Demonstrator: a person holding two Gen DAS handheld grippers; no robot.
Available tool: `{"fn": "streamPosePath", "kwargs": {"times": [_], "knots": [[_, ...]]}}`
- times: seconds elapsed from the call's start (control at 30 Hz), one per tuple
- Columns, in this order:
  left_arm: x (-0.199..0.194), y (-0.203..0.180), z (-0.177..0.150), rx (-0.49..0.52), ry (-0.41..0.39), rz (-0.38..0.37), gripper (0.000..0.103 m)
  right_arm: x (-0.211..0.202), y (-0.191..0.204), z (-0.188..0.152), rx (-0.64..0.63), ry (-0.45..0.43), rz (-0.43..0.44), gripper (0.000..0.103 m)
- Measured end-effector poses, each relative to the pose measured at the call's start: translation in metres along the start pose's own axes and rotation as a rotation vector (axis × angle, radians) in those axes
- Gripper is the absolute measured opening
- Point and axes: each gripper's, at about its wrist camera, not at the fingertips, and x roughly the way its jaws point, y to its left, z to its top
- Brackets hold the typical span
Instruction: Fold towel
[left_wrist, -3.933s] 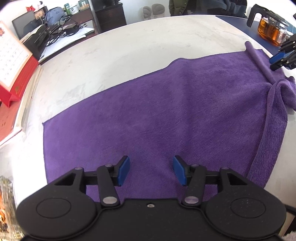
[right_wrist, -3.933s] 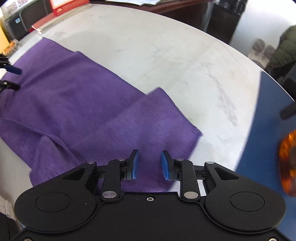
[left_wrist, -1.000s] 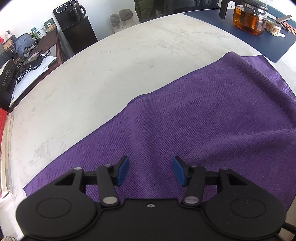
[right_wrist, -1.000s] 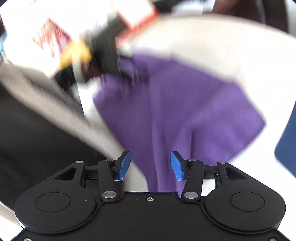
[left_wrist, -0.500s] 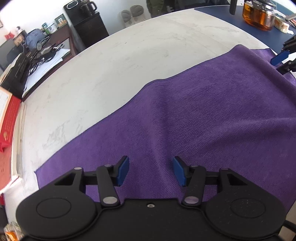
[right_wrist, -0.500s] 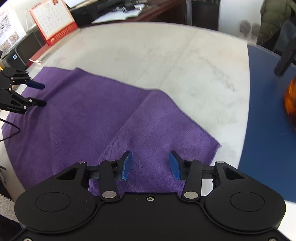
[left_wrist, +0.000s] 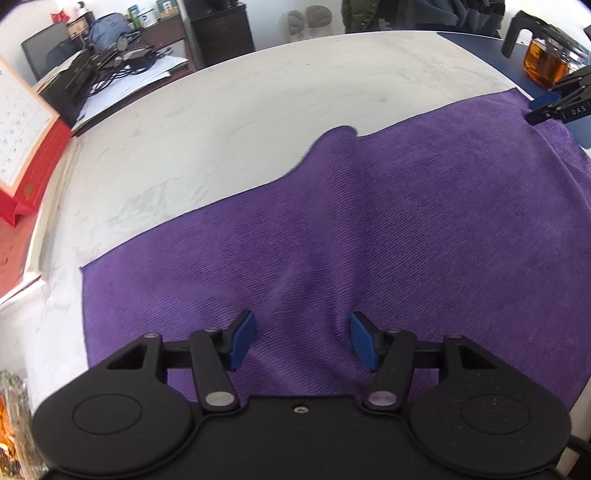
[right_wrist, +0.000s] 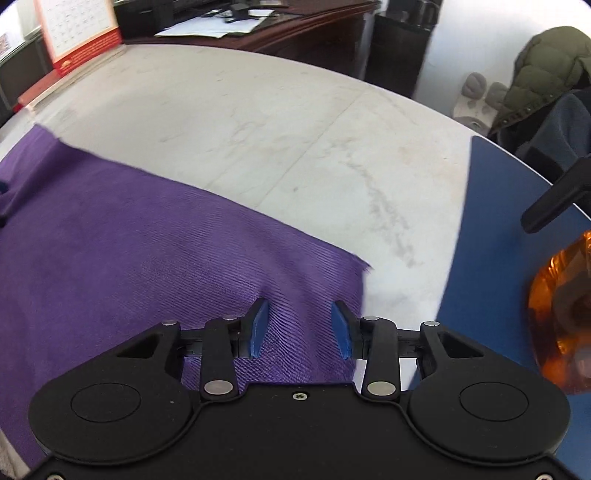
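In the left wrist view, the purple towel (left_wrist: 406, 229) lies spread over the pale marble table (left_wrist: 258, 92), covering most of the lower and right part of the picture. A raised ridge runs through the cloth from a hump at its far edge down towards the left gripper (left_wrist: 302, 341). That gripper's jaws are opening, its blue pads (left_wrist: 242, 338) standing apart on either side of the ridge, and whether they touch the cloth cannot be told. At the right edge the right gripper (left_wrist: 543, 107) sits at the towel's far right corner, beside a glass teapot (left_wrist: 546, 62) of amber tea on a blue mat (left_wrist: 480, 37). A red desk calendar (left_wrist: 22, 147) stands at the left edge, and a cluttered desk (left_wrist: 122, 70) lies beyond the table. In the right wrist view, the towel (right_wrist: 129, 258) fills the lower left, its right corner ending just beyond the right gripper (right_wrist: 300, 328). Its jaws are closing with a fold of the towel bunched between the blue pads (right_wrist: 258, 326), which do not yet clearly press on it. The blue mat (right_wrist: 487, 240) and the teapot (right_wrist: 561, 314) lie to the right, the calendar (right_wrist: 81, 33) at top left.
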Motion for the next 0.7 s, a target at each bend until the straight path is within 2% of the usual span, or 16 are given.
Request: {"fn": "streamPosePath", "kwargs": {"times": [0.1, 0.17, 0.3, 0.53, 0.7], "knots": [[-0.015, 0.022, -0.004, -0.083, -0.036, 0.027, 0.053, -0.003, 0.006, 0.002, 0.015, 0.005, -0.038, 0.036], [-0.020, 0.040, -0.004, -0.143, -0.055, 0.056, 0.053, -0.018, 0.013, -0.002, 0.053, -0.040, -0.019, 0.036], [-0.006, 0.072, -0.001, -0.225, -0.053, 0.129, 0.052, -0.032, 0.029, -0.014, 0.096, -0.060, 0.003, 0.036], [0.016, 0.087, 0.005, -0.237, -0.051, 0.136, 0.054, -0.023, 0.041, -0.020, 0.176, -0.058, 0.023, 0.036], [0.016, 0.104, -0.009, -0.320, -0.082, 0.080, 0.056, -0.015, 0.048, -0.014, 0.193, -0.055, 0.031, 0.036]]}}
